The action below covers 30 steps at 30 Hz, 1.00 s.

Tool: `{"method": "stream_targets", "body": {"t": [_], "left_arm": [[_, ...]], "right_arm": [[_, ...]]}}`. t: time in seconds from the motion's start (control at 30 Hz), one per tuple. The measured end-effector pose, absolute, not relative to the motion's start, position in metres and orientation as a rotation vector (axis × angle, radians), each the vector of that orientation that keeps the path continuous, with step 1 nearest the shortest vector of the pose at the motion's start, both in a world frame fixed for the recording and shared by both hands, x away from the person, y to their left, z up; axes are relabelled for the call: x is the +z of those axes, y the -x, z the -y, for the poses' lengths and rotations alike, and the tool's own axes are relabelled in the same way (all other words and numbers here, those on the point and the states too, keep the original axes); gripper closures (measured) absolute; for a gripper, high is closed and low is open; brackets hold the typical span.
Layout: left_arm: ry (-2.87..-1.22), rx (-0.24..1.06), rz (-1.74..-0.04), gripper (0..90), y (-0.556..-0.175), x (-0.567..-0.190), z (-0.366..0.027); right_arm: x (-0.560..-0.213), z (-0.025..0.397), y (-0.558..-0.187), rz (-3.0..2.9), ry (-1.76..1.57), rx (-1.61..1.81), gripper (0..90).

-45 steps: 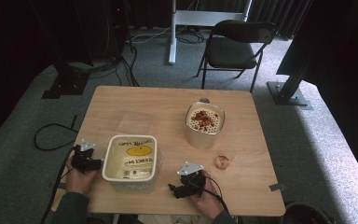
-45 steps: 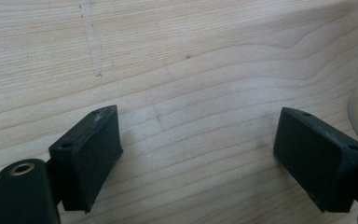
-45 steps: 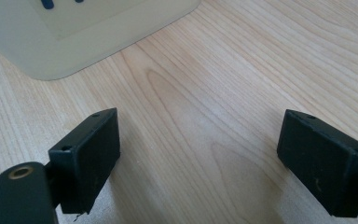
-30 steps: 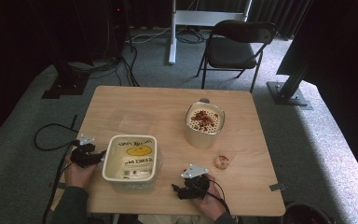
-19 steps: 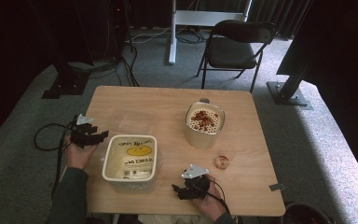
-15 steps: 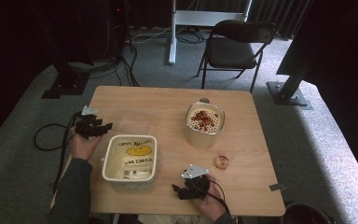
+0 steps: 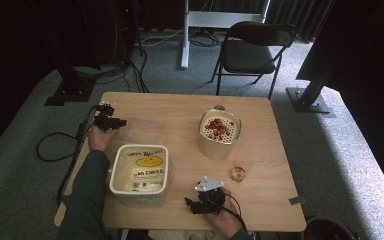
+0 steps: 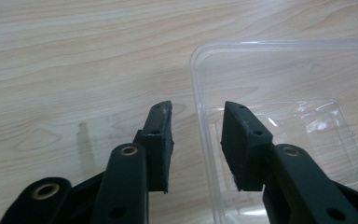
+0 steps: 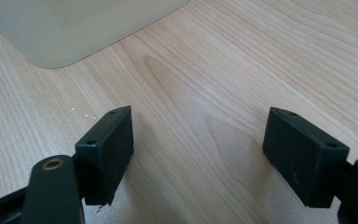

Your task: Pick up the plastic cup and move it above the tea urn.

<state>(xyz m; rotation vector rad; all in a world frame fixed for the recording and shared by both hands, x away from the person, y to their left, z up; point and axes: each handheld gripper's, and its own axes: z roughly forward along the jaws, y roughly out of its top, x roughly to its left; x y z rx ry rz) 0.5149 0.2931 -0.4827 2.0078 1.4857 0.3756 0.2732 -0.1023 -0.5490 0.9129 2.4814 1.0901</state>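
Observation:
A clear plastic lid (image 7: pixel 146 128) lies flat on the wooden table (image 7: pixel 180 110), behind a white tub (image 7: pixel 140 172) with a yellow smiley label. My left gripper (image 7: pixel 114 121) is at the lid's left edge. In the left gripper view the left gripper (image 8: pixel 196 109) is open, its jaws standing on either side of the clear lid's (image 8: pixel 279 79) rim without closing on it. My right gripper (image 7: pixel 196 205) rests near the table's front edge, right of the tub. It stands wide open (image 9: pixel 200 121) over bare wood, with the tub's corner (image 9: pixel 88 23) ahead of it.
A metal pot (image 7: pixel 219 132) holding brown cereal stands right of centre. A small glass cup (image 7: pixel 239 173) sits in front of it. A folding chair (image 7: pixel 252 50) stands beyond the table's far edge. A cable (image 7: pixel 60 145) hangs off the left side.
My left gripper moved from beside the tub's left side forward along the table's left edge to the clear lid's rim. The right gripper stayed almost still.

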Motion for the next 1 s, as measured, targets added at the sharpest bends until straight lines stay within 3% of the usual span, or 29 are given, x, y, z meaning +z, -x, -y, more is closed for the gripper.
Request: {"method": "stream_targets", "body": {"t": [0.23, 0.47, 1.0], "left_arm": [[-2.025, 0.313, -1.479, 86.2, -0.515, -0.486, -0.289], [-2.003, 0.306, -1.462, 87.9, -0.503, -0.468, -0.295], [-1.778, 0.429, -1.409, 88.0, -0.436, -0.363, -0.345]], "right_arm": [[-0.549, 0.102, -0.272, -2.476, -0.921, 1.090, 24.0], [-0.549, 0.102, -0.272, -2.473, -0.924, 1.086, 24.1], [-0.549, 0.102, -0.271, -2.472, -0.930, 1.086, 24.3]]}}
